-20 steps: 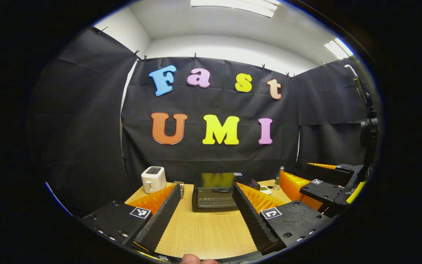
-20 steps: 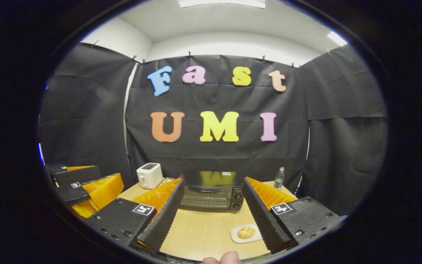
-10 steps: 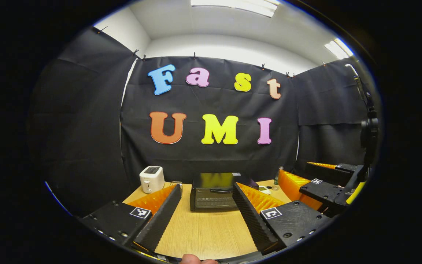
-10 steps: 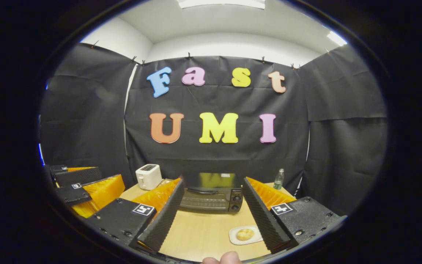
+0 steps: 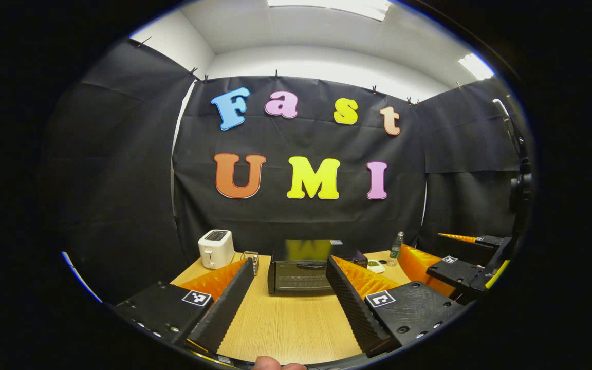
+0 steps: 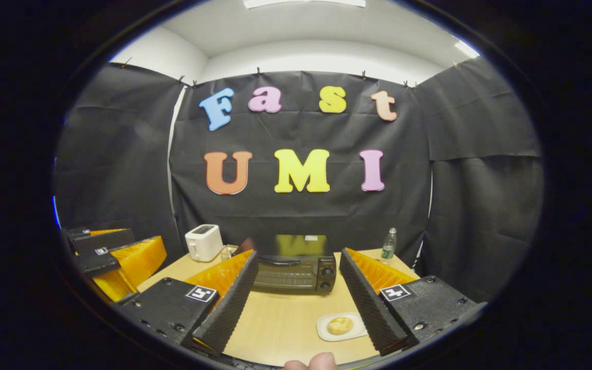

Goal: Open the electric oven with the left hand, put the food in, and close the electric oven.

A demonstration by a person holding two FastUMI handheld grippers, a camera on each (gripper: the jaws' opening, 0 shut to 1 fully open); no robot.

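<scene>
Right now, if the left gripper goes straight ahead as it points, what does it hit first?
Most likely the oven: its closed door sits dead ahead between the open fingers of the left gripper. Bare table lies between. Depth is hard to judge through the fisheye.

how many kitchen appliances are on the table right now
2: a black electric oven with its door closed at the table's back middle, and a white toaster to its left. Others may be hidden behind the gripper fingers.

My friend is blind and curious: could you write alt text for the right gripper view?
An open two-finger gripper points across a wooden table at a closed black electric oven. A bun on a white plate lies near its right finger, with a white toaster and a bottle behind.
</scene>
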